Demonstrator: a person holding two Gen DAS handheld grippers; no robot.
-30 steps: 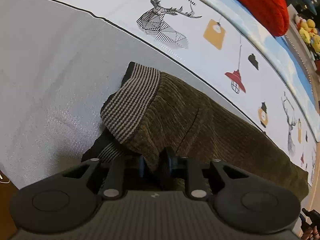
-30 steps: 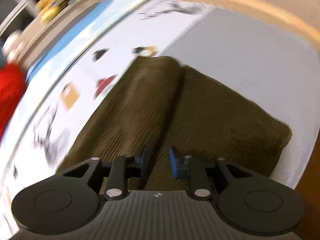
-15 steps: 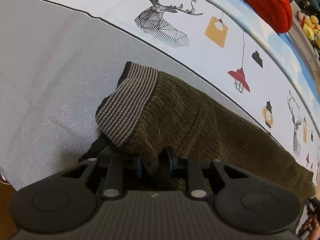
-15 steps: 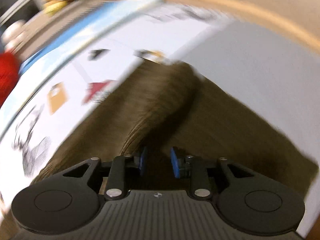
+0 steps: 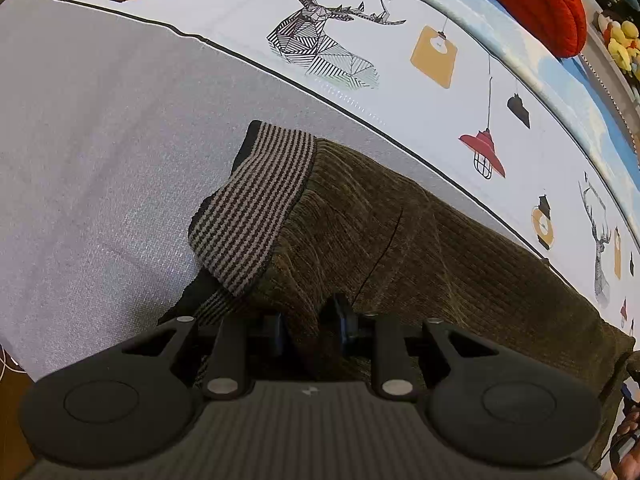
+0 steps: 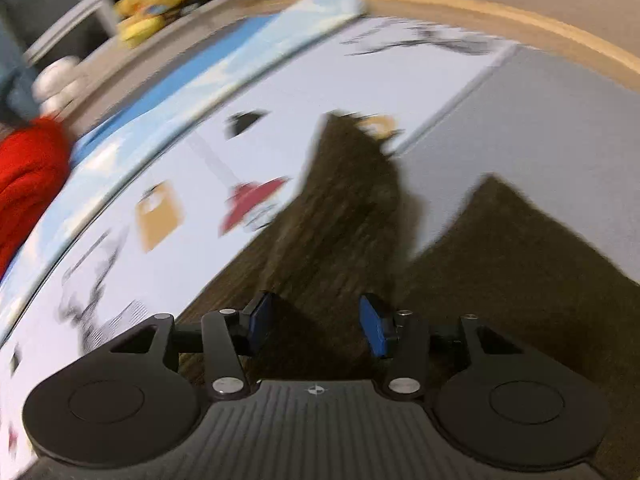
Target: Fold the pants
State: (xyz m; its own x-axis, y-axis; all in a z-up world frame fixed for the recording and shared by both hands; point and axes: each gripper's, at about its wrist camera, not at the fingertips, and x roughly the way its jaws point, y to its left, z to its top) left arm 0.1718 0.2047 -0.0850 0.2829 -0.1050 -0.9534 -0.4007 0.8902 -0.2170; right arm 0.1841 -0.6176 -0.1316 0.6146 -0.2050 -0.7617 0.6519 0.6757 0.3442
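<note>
Right hand-held gripper jaws just opened, pants released

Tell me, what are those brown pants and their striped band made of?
The pants look like olive-brown corduroy or ribbed chenille: fine parallel ridges with a soft, matte pile. The striped waistband seems to be stretchy rib knit, judging by its narrow tan and black lines and the way it curls. The exact fibre cannot be told.

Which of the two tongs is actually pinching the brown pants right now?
The left tongs: a fold of the pants is clamped between them near the striped waistband. The right tongs have just been opening and stand apart.
</note>
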